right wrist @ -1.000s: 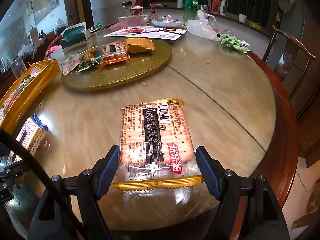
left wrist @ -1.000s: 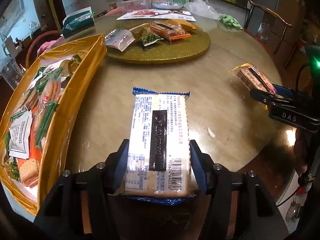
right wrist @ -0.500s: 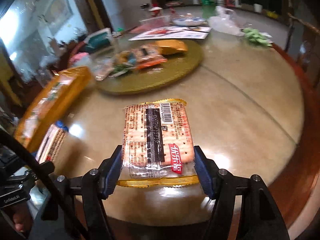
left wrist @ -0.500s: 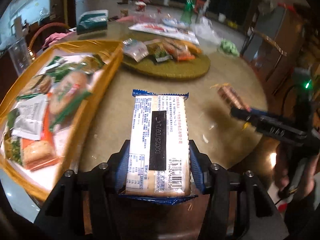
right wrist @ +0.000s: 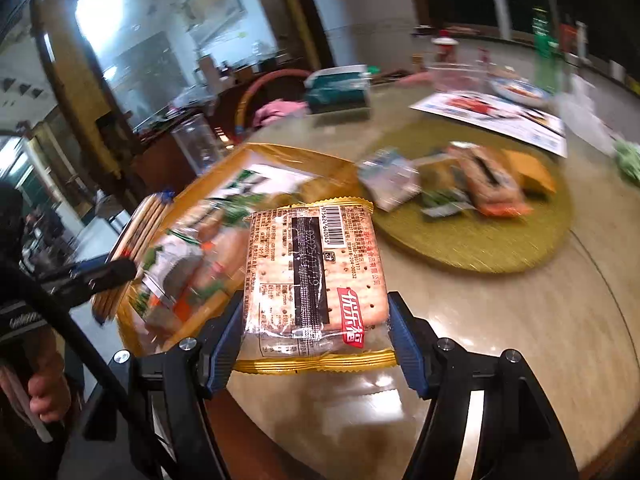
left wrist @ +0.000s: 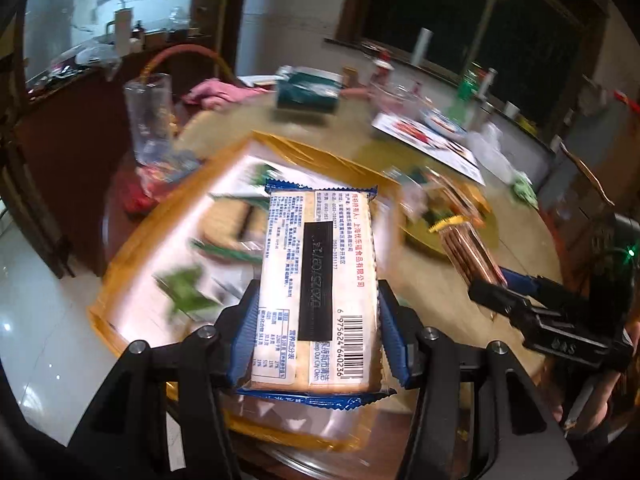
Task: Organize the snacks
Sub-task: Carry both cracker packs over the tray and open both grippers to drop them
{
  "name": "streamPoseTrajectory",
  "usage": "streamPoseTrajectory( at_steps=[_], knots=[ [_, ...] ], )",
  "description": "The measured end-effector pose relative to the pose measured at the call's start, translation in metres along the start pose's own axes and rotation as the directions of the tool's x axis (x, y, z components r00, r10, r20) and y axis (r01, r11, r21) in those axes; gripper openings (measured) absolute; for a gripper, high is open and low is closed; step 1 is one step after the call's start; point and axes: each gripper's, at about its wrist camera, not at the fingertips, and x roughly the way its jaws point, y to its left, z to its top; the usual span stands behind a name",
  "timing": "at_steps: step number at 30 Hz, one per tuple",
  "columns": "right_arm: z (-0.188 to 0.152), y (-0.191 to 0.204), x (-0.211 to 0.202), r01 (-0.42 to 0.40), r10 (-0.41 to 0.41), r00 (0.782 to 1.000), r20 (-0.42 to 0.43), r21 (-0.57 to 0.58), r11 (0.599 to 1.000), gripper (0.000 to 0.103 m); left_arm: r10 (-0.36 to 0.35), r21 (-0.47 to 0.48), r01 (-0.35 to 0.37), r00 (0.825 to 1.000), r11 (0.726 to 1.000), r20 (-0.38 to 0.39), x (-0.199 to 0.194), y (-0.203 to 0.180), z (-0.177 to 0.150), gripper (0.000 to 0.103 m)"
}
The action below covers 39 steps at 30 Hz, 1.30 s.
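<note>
My left gripper [left wrist: 318,340] is shut on a white cracker pack with blue ends [left wrist: 320,280], held in the air over the yellow snack box [left wrist: 132,248], which holds several packets. My right gripper [right wrist: 316,344] is shut on an orange cracker pack with yellow ends [right wrist: 316,276], held above the table at the box's [right wrist: 280,156] right edge. The right gripper with its pack [left wrist: 472,256] also shows in the left wrist view, and the left gripper with its pack [right wrist: 136,232] shows in the right wrist view.
A gold turntable [right wrist: 480,248] on the round table [right wrist: 560,340] carries several loose snack packets [right wrist: 488,184]. At the back stand a teal tissue box [right wrist: 340,88], a leaflet [right wrist: 492,116], a plate and bottles. A clear cup [left wrist: 148,116] and a chair stand left of the box.
Both grippers have swung left with their packs. The left pack is now over the yellow box and the right pack is beside it. The views are blurred by motion.
</note>
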Motion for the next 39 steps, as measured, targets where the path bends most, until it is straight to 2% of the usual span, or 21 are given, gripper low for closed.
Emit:
streamPoseTrajectory(
  at_steps=[2, 6, 11, 20, 23, 24, 26, 28, 30, 31, 33, 34, 35, 37, 39],
  knots=[
    [0.013, 0.008, 0.012, -0.015, 0.015, 1.000, -0.011, -0.011, 1.000, 0.068, 0.022, -0.010, -0.022, 1.000, 1.000, 0.003, 0.008, 0.019, 0.017, 0.056],
    [0.045, 0.022, 0.047, -0.033, 0.032, 0.999, -0.036, -0.021, 0.999, 0.068, 0.018, -0.027, -0.018, 1.000, 0.999, -0.012, 0.031, 0.044, 0.046, 0.056],
    [0.072, 0.032, 0.084, 0.004, -0.007, 0.998, -0.060, -0.049, 0.999, 0.068, 0.019, -0.022, -0.020, 0.998, 1.000, -0.054, 0.072, 0.062, 0.076, 0.056],
    [0.089, 0.030, 0.130, 0.083, -0.091, 0.990, -0.111, -0.082, 0.993, 0.068, 0.051, 0.014, -0.049, 0.981, 0.999, -0.189, 0.130, 0.066, 0.096, 0.056],
    [0.088, 0.026, 0.137, 0.075, -0.081, 0.989, -0.122, -0.059, 0.995, 0.069, 0.041, 0.021, -0.037, 0.975, 0.999, -0.220, 0.140, 0.065, 0.097, 0.057],
    [0.087, 0.024, 0.139, 0.062, -0.067, 0.990, -0.127, -0.048, 0.997, 0.070, 0.025, 0.026, -0.019, 0.970, 0.999, -0.241, 0.144, 0.064, 0.096, 0.058],
    [0.087, 0.024, 0.138, 0.038, -0.043, 0.991, -0.126, -0.044, 0.998, 0.072, 0.024, 0.058, -0.009, 0.962, 0.998, -0.274, 0.150, 0.060, 0.092, 0.071],
    [0.088, 0.024, 0.130, 0.014, -0.018, 0.994, -0.105, -0.045, 0.999, 0.073, 0.068, 0.115, -0.038, 0.960, 0.993, -0.273, 0.149, 0.054, 0.089, 0.075],
    [0.087, 0.022, 0.115, 0.003, -0.005, 0.997, -0.073, -0.031, 1.000, 0.077, 0.108, 0.132, -0.079, 0.967, 0.988, -0.232, 0.137, 0.051, 0.087, 0.075],
    [0.084, 0.021, 0.106, -0.009, 0.008, 0.998, -0.059, -0.023, 1.000, 0.080, 0.106, 0.129, -0.080, 0.973, 0.988, -0.207, 0.129, 0.050, 0.086, 0.075],
    [0.073, 0.021, 0.089, -0.026, 0.025, 0.999, -0.041, -0.019, 0.999, 0.080, 0.073, 0.089, -0.062, 0.990, 0.994, -0.125, 0.101, 0.049, 0.079, 0.079],
    [0.065, 0.020, 0.078, -0.030, 0.029, 0.999, -0.030, -0.022, 0.999, 0.080, 0.059, 0.069, -0.052, 0.994, 0.996, -0.092, 0.091, 0.048, 0.075, 0.087],
    [0.055, 0.018, 0.065, -0.031, 0.030, 0.999, -0.016, -0.019, 0.999, 0.080, 0.054, 0.048, -0.051, 0.997, 0.998, -0.052, 0.075, 0.044, 0.066, 0.089],
    [0.037, 0.010, 0.042, -0.047, 0.047, 0.999, 0.002, -0.002, 0.999, 0.080, 0.052, 0.068, -0.051, 0.998, 0.996, -0.023, 0.059, 0.029, 0.052, 0.090],
    [0.015, 0.000, 0.021, -0.051, 0.051, 0.999, 0.012, 0.023, 0.998, 0.080, 0.030, 0.096, -0.027, 0.999, 0.995, -0.028, 0.047, 0.006, 0.031, 0.090]
  ],
)
